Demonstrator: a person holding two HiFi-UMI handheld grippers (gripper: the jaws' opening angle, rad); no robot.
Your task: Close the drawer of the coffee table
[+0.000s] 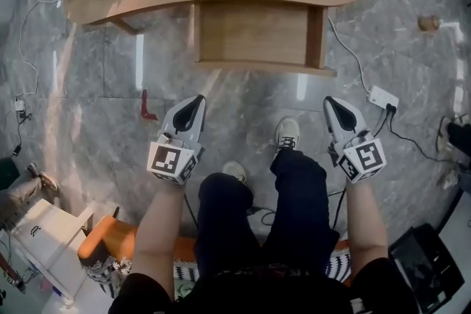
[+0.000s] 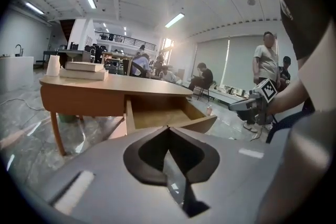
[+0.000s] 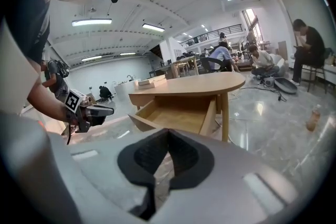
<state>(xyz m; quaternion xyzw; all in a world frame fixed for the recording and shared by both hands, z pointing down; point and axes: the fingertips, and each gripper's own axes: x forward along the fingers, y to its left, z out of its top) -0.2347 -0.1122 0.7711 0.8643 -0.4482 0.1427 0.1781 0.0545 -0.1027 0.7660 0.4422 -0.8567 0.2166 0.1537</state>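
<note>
Two empty tools with jaws together, left gripper and right gripper, face the open pale wooden drawer, with a white power strip on the grey floor near the right one.

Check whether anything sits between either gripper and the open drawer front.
Nothing visible does. Only bare floor lies between the left gripper, the right gripper and the front of the drawer, which looks empty inside.
</note>
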